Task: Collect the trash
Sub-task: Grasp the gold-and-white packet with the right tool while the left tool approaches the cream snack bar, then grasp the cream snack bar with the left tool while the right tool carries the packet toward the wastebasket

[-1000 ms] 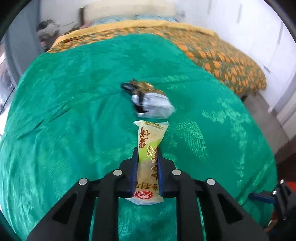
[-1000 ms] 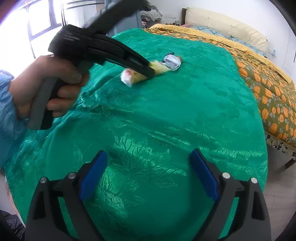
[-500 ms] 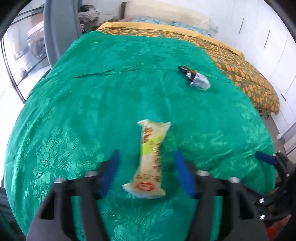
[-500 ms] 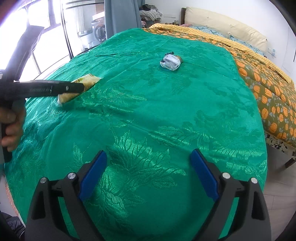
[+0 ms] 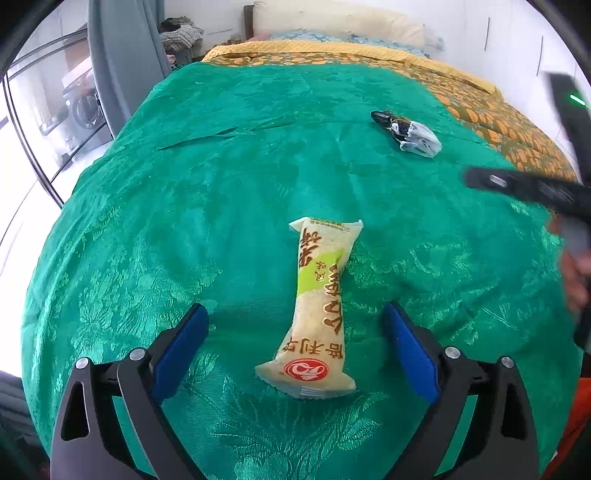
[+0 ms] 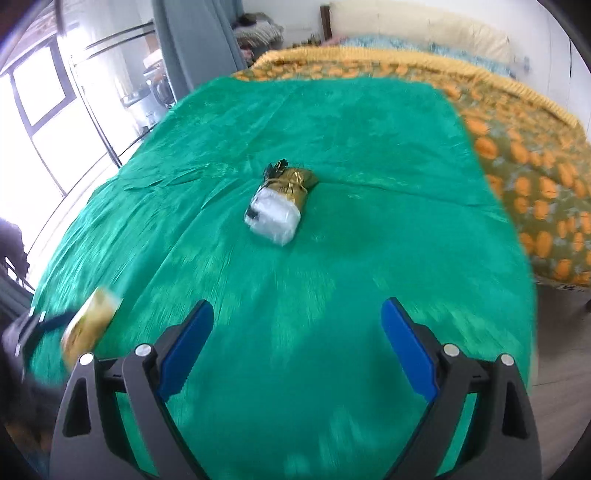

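A long yellow snack wrapper (image 5: 317, 306) with red print lies on the green bedspread (image 5: 221, 192), between the blue pads of my left gripper (image 5: 295, 325). The jaws are opening and the pads stand clear of it on both sides. Farther off to the right lies a crumpled gold, black and clear wrapper (image 5: 410, 134). In the right wrist view that crumpled wrapper (image 6: 282, 201) lies ahead of my right gripper (image 6: 297, 317), which is open with nothing between its pads. The yellow wrapper (image 6: 90, 326) shows blurred at the lower left there.
The green bedspread (image 6: 332, 147) covers a bed with an orange-patterned quilt (image 6: 524, 155) along its right side and pillows (image 5: 332, 18) at the head. A grey curtain (image 5: 122, 55) and glass doors (image 5: 37, 122) stand to the left. A hand holds the right gripper's body (image 5: 524, 188) at the right edge.
My left gripper carried the yellow wrapper toward the near edge of the bed, opened and let it drop on the bedspread. My right gripper moved forward toward the crumpled wrapper.
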{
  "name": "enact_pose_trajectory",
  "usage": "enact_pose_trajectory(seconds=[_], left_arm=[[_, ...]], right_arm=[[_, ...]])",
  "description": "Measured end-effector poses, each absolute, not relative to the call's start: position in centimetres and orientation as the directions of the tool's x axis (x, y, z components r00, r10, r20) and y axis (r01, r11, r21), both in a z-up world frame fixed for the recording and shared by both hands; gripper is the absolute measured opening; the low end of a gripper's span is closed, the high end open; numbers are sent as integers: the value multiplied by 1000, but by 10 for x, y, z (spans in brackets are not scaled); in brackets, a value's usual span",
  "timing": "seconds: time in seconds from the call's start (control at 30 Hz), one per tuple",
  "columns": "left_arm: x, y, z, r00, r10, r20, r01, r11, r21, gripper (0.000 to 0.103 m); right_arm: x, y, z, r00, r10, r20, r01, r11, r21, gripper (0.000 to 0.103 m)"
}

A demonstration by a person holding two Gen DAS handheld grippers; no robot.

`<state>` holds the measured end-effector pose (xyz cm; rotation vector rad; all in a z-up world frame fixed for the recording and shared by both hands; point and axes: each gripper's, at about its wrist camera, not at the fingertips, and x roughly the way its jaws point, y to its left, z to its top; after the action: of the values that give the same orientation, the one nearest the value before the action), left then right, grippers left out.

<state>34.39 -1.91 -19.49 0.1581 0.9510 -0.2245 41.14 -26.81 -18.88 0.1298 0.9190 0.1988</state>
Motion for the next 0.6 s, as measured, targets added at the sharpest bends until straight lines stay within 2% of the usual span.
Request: enact_pose_trajectory(seconds=[0.3, 0.37, 0.43, 0.47, 0.6], left_arm=[[347, -21, -195, 558, -122, -821, 256, 966, 31, 95], [348, -21, -195, 558, -122, -821, 257, 966, 30, 95], [348, -21, -195, 558, -123, -821, 256, 966, 30, 95], [348, -21, -195, 558, -122, -821, 256, 966, 30, 95], [348, -21, -195, 557, -125, -821, 255, 966, 26, 95]], right_arm=[[484, -240, -196, 548, 174, -818, -43, 983, 181, 89], [489, -237, -196, 556, 114, -824, 11, 989, 145, 81], [491, -236, -197, 566, 78, -820, 49, 991, 128, 55], [492, -237, -196, 571, 67, -818, 61, 990, 123, 46], [481, -239, -194, 574, 110, -812, 16, 989, 146, 44]])
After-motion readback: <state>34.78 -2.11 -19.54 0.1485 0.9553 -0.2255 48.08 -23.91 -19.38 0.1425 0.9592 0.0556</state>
